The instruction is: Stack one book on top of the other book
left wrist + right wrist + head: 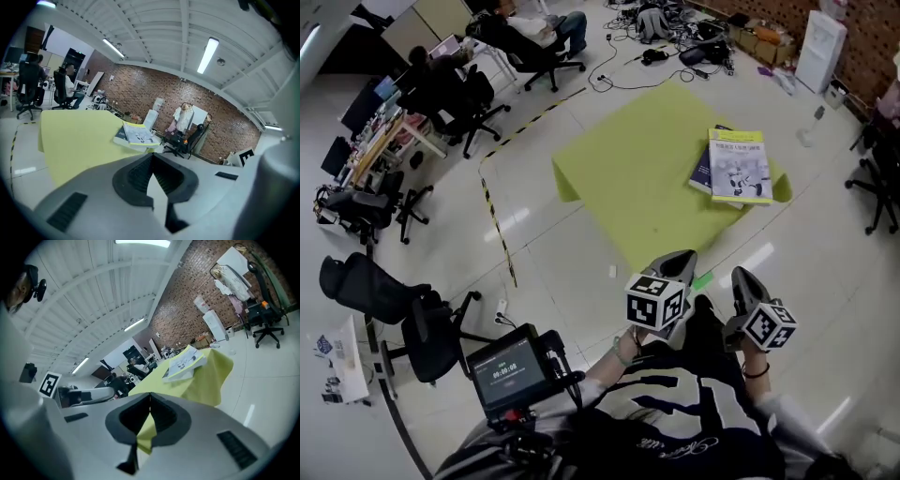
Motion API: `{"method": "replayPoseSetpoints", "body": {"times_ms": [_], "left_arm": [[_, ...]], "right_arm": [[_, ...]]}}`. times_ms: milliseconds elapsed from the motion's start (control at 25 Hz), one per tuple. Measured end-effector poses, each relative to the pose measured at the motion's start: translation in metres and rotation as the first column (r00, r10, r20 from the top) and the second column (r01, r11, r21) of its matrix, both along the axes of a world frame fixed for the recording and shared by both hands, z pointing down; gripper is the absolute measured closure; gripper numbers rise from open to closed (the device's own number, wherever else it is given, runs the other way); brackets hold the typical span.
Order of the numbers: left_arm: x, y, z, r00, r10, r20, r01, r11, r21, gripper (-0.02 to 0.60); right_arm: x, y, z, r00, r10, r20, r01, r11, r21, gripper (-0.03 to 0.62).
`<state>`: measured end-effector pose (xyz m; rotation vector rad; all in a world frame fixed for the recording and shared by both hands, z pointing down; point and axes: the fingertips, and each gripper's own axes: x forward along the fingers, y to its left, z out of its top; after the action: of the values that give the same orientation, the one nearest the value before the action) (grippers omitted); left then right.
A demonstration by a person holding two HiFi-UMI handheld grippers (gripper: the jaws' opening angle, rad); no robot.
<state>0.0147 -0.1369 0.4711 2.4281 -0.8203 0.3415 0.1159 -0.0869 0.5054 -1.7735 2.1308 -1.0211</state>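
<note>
A yellow-and-white book (739,166) lies on top of a darker book (701,174) at the right corner of the yellow-green table (628,169). Both grippers hang off the table's near side, close to the person's body. My left gripper (679,260) is shut with nothing in it, and so is my right gripper (741,277). In the left gripper view the jaws (152,155) meet, with the stacked books (138,135) far ahead on the table (75,140). In the right gripper view the closed gripper (150,395) points toward the same stack (187,363) on the table (206,376).
Black office chairs (422,323) stand at the left, and seated people work at desks (441,89) at the back left. Yellow-black tape (497,225) marks the floor left of the table. Cables and boxes (694,42) lie behind it. Another chair (877,183) stands at the right.
</note>
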Motion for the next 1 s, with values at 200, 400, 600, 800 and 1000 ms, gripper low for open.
{"method": "replayPoseSetpoints", "body": {"times_ms": [200, 400, 600, 800, 1000], "left_arm": [[-0.001, 0.042, 0.006, 0.998, 0.065, 0.007, -0.065, 0.998, -0.02, 0.577], [0.006, 0.078, -0.002, 0.993, 0.121, 0.006, -0.121, 0.993, -0.008, 0.577], [0.024, 0.1, -0.011, 0.992, 0.124, 0.001, -0.124, 0.992, -0.005, 0.577], [0.039, 0.13, -0.01, 0.991, 0.135, -0.002, -0.135, 0.991, -0.005, 0.577], [0.054, 0.191, -0.001, 0.994, 0.112, 0.01, -0.111, 0.993, -0.026, 0.577]], "right_arm": [[-0.035, 0.053, 0.008, 0.998, -0.061, 0.0, 0.061, 0.998, -0.034, 0.595], [-0.033, 0.083, -0.01, 0.998, -0.055, -0.007, 0.055, 0.998, -0.013, 0.596], [-0.026, 0.113, -0.025, 0.999, -0.048, 0.011, 0.048, 0.999, 0.017, 0.595], [-0.02, 0.153, -0.018, 0.999, -0.044, 0.022, 0.044, 0.999, -0.001, 0.596], [-0.007, 0.212, -0.011, 0.997, -0.071, 0.043, 0.071, 0.997, -0.004, 0.595]]}}
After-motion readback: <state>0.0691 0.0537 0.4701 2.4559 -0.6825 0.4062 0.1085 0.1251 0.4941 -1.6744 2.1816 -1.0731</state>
